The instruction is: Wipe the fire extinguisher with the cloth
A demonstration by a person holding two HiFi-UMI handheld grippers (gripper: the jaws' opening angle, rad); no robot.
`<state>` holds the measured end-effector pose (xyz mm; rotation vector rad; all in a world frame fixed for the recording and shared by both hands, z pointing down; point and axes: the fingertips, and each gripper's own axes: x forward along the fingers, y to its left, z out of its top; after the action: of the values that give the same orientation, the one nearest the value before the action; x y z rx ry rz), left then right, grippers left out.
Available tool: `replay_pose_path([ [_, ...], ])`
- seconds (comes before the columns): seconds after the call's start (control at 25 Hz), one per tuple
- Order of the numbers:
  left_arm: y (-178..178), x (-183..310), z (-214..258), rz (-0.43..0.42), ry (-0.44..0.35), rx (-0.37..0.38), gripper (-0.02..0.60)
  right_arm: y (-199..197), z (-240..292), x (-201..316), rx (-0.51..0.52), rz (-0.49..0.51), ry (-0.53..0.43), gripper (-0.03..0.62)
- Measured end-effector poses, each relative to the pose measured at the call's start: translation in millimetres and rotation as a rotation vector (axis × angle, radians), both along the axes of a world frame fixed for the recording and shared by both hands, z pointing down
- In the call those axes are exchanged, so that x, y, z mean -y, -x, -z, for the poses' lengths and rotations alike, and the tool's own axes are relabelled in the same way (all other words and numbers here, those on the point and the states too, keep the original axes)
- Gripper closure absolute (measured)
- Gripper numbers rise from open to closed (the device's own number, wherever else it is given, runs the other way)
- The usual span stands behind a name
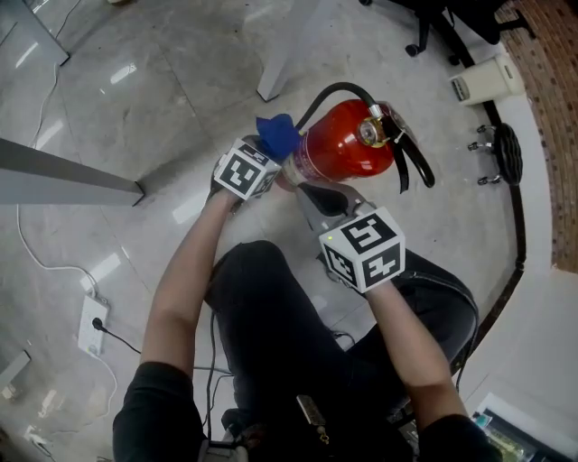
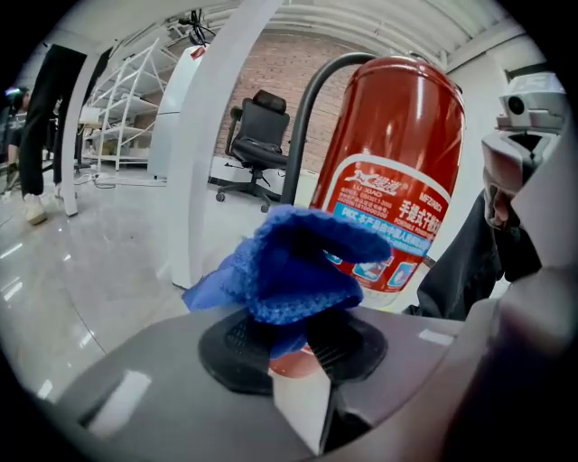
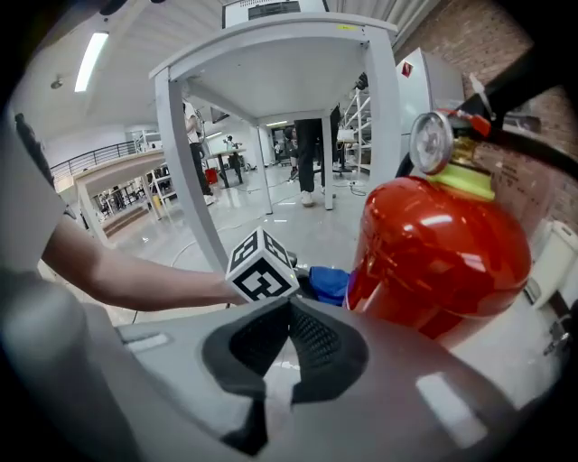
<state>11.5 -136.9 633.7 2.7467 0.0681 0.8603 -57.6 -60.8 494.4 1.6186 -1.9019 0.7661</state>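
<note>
A red fire extinguisher (image 1: pixel 348 144) with a black hose and handle stands on the floor in front of my knees. My left gripper (image 1: pixel 274 162) is shut on a bunched blue cloth (image 1: pixel 278 133), held against the cylinder's left side. In the left gripper view the cloth (image 2: pixel 293 266) sticks out of the gripper (image 2: pixel 298 347) right before the extinguisher's label (image 2: pixel 388 217). My right gripper (image 1: pixel 312 191) is shut with nothing in it, just below the cylinder. In the right gripper view its closed pads (image 3: pixel 312 338) point at the extinguisher (image 3: pixel 433 253), with the cloth (image 3: pixel 330 282) beyond.
A white table leg (image 1: pixel 280 54) stands just behind the extinguisher. A grey beam (image 1: pixel 63 176) crosses at the left, and a power strip (image 1: pixel 93 325) with cables lies on the floor lower left. An office chair base (image 1: pixel 442 23) and a white box (image 1: pixel 488 77) are at the upper right.
</note>
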Motion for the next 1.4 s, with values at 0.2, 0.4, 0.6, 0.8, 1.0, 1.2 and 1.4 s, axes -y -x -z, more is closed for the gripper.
replay_pose_path([
  [0.2,16,-12,-13,-0.054,0.012,0.057,0.492,1,-11,2,0.014,0.001,0.019,0.591],
  [0.4,48,-23,-56,-0.076,0.034,0.187,0.492,3,-17,6,0.028,0.007,0.021,0.591],
  [0.6,63,-19,-65,0.001,0.094,0.142,0.492,4,-29,6,0.035,0.018,0.038,0.591],
  [0.8,19,-9,-12,-0.01,0.095,-0.042,0.491,6,-37,6,0.046,0.026,0.045,0.591],
  [1.0,-8,5,-23,-0.004,0.078,-0.038,0.491,6,-41,2,0.049,0.056,0.047,0.591],
  [1.2,-21,14,-63,0.018,0.069,0.006,0.492,-1,-58,-5,0.048,0.058,0.075,0.591],
  [1.4,-21,15,-103,-0.011,0.053,0.089,0.495,-6,-78,-10,0.052,0.049,0.106,0.591],
])
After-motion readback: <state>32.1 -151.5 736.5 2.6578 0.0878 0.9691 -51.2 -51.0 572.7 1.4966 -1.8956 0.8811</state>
